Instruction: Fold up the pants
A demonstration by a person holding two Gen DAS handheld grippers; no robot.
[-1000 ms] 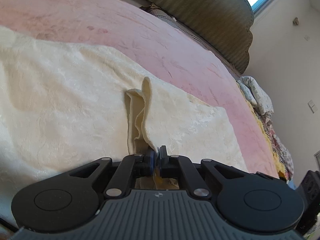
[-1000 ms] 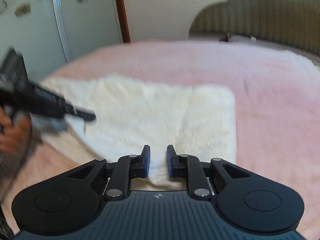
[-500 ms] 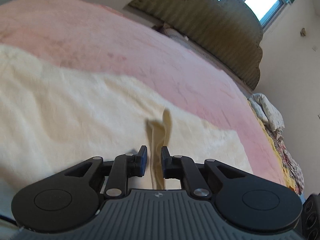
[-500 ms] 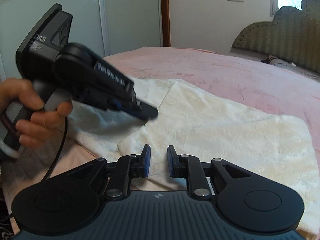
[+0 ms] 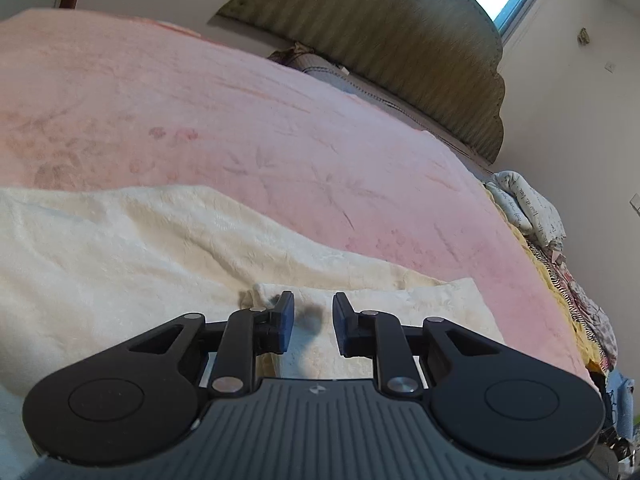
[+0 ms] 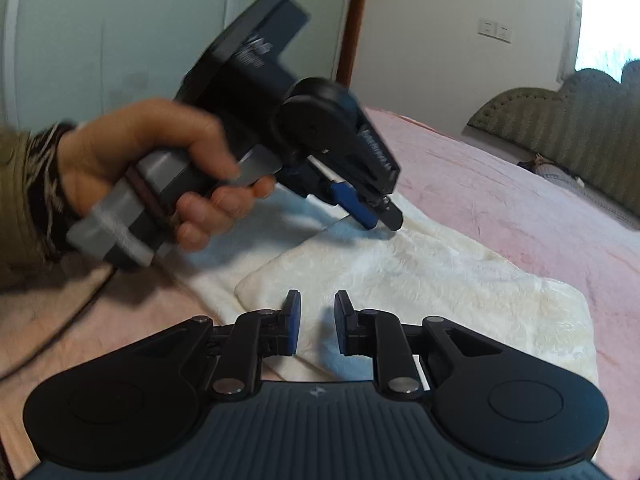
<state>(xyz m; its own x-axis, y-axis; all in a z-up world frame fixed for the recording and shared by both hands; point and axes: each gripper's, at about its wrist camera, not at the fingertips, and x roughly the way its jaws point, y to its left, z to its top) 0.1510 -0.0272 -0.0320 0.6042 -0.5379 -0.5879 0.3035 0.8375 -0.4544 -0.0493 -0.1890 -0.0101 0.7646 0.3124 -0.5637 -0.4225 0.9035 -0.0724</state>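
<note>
The cream-white pants [image 5: 132, 248] lie folded on the pink bed cover. In the left wrist view my left gripper [image 5: 313, 316] is open and empty just above a folded edge of the cloth. In the right wrist view the pants [image 6: 432, 280] lie as a folded slab, and my right gripper [image 6: 316, 316] is open and empty over their near corner. The left gripper [image 6: 380, 216] also shows there, held in a hand, its tips down near the far fold of the pants.
The pink bed cover [image 5: 240, 128] spreads beyond the pants. An olive padded headboard [image 5: 400, 52] stands at the far end. A pile of patterned bedding [image 5: 532, 208] lies off the right side. Pale wardrobe doors [image 6: 100, 40] stand behind the hand.
My left gripper opened and let go of the pinched fold, which has dropped flat. It has lifted and moved along the pants. The right gripper stayed open and drew closer to the near corner.
</note>
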